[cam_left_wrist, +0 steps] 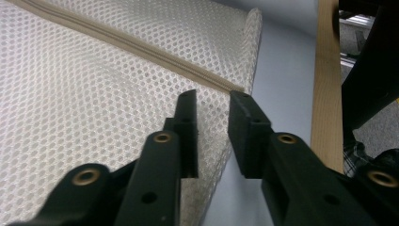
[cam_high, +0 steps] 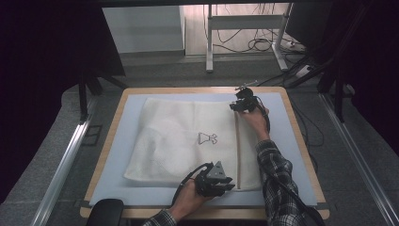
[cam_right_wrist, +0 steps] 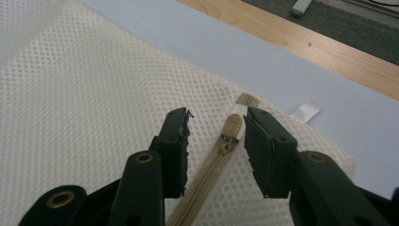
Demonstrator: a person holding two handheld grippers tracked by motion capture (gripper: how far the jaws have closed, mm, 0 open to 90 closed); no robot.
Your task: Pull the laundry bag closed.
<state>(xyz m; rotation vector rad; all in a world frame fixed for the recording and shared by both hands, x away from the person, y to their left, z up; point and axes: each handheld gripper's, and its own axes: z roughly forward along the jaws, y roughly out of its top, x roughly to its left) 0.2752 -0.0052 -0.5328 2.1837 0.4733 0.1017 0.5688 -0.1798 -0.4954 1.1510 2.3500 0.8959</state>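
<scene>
White mesh laundry bag [cam_high: 188, 141] lies flat on the pale blue mat [cam_high: 117, 146] covering the wooden desk [cam_high: 301, 136]. Beige zipper [cam_high: 237, 150] runs near the bag's right edge, near side to far side.

High view: left gripper [cam_high: 225, 184] at the bag's near edge by the zipper's near end, right gripper [cam_high: 240, 107] at the far end. A small black printed logo [cam_high: 207, 138] sits mid-bag; the person's right sleeve is plaid [cam_high: 277, 188].

Left gripper view: fingers [cam_left_wrist: 188, 122] apart, nothing between them, hovering over the mesh where the zipper [cam_left_wrist: 141, 49] meets the bag's edge.

Right gripper view: fingers [cam_right_wrist: 263, 150] apart, straddling the zipper slider [cam_right_wrist: 229, 134] without clamping it. The slider sits at the zipper's end. A white tag [cam_right_wrist: 306, 110] lies on the mat just beyond the bag corner.
</scene>
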